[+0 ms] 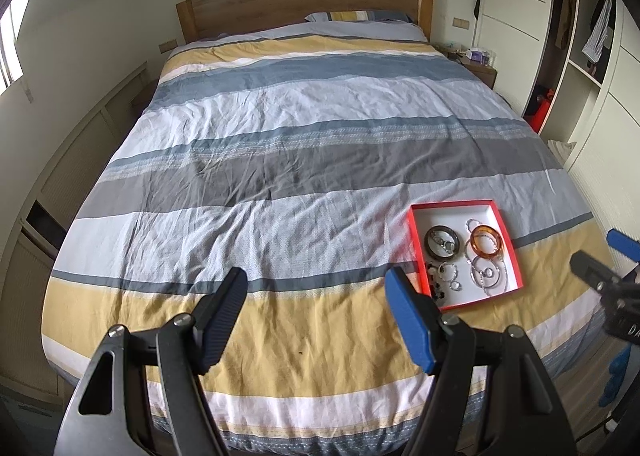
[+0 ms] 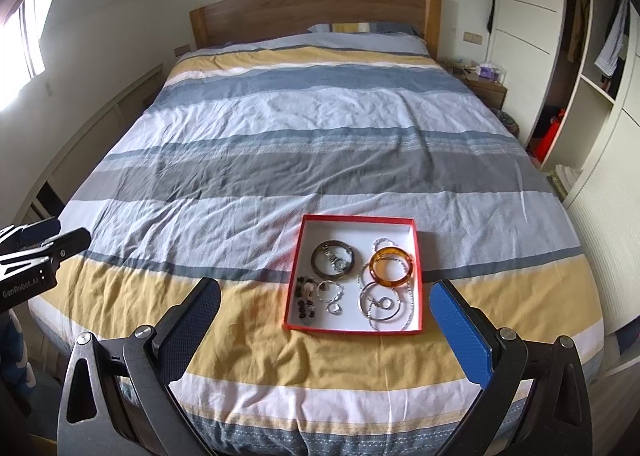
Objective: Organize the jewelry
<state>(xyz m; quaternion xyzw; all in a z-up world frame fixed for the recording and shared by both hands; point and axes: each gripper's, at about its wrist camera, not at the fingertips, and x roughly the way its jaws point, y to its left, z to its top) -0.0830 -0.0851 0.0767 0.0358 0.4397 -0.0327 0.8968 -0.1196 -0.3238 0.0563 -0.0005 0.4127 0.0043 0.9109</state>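
Red tray [image 2: 416,280] of jewelry sits on the striped duvet [image 2: 320,159] near the foot of the bed. Right gripper [image 2: 324,332], jaws spread and empty, faces it nearly head-on, nearer than left gripper [image 1: 316,324], also spread. Amber bangle [image 2: 390,262] looks easiest; smaller pieces hard to resolve.

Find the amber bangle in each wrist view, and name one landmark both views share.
Left wrist view: amber bangle lies lower right, in the red tray's far right part.
Right wrist view: amber bangle lies just right of centre, same tray spot.
Shared landmark: wooden headboard at top.
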